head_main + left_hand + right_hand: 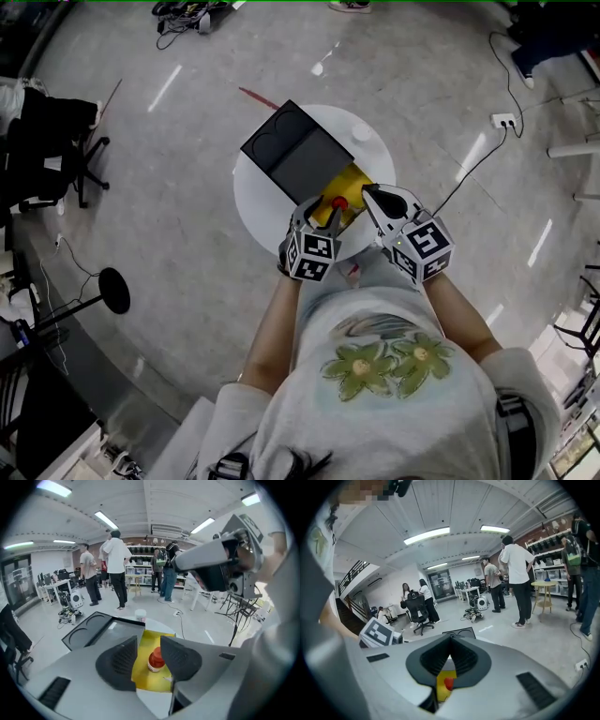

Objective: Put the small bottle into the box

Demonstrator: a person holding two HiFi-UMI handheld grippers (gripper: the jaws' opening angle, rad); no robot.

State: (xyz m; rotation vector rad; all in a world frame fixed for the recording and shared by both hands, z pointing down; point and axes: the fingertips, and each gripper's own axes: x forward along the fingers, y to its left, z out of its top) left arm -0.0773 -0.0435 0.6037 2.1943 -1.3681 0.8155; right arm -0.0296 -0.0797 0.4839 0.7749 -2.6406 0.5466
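The small bottle (339,202) with a red cap stands upright inside the yellow box (354,180), whose black lid (295,155) lies open behind it on the round white table (253,202). My left gripper (322,214) hovers just above the box, open. In the left gripper view the bottle (156,659) shows below the gap of that gripper (149,644), free of both pads, on the yellow box floor (145,681). My right gripper (367,190) is beside the box's right edge, shut and empty. Under its joined jaws (451,639) the red cap (448,683) peeks out.
A small white cup (362,132) stands at the table's far edge, behind the box. On the floor lie a power strip with a cable (503,120) and, at the left, an office chair (66,150). Several people (117,569) stand farther off in the room.
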